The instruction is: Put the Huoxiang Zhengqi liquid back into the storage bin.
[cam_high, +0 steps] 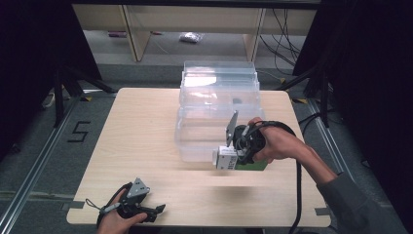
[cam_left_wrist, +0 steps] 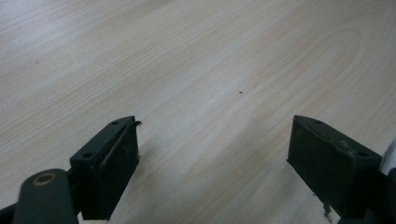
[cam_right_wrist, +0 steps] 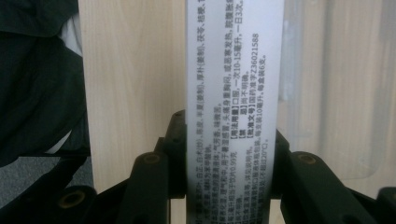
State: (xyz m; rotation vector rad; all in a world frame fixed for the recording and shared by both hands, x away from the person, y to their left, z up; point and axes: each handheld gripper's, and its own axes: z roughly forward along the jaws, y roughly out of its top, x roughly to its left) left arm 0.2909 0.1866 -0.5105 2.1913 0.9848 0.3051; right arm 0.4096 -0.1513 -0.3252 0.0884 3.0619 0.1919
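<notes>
Clear plastic bins (cam_high: pixel 219 92) look bare; right gripper (cam_high: pixel 238 155) clamps a white printed box (cam_right_wrist: pixel 233 93), left gripper (cam_high: pixel 157 210) gapes.

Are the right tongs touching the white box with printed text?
Touching. In the right gripper view, both black jaws of the right tongs press against the two sides of the white box, with no gap visible.

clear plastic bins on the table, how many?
2: a near bin by the right gripper, which holds a printed box; a far bin right behind it. Stacked bins could be hidden.
</notes>
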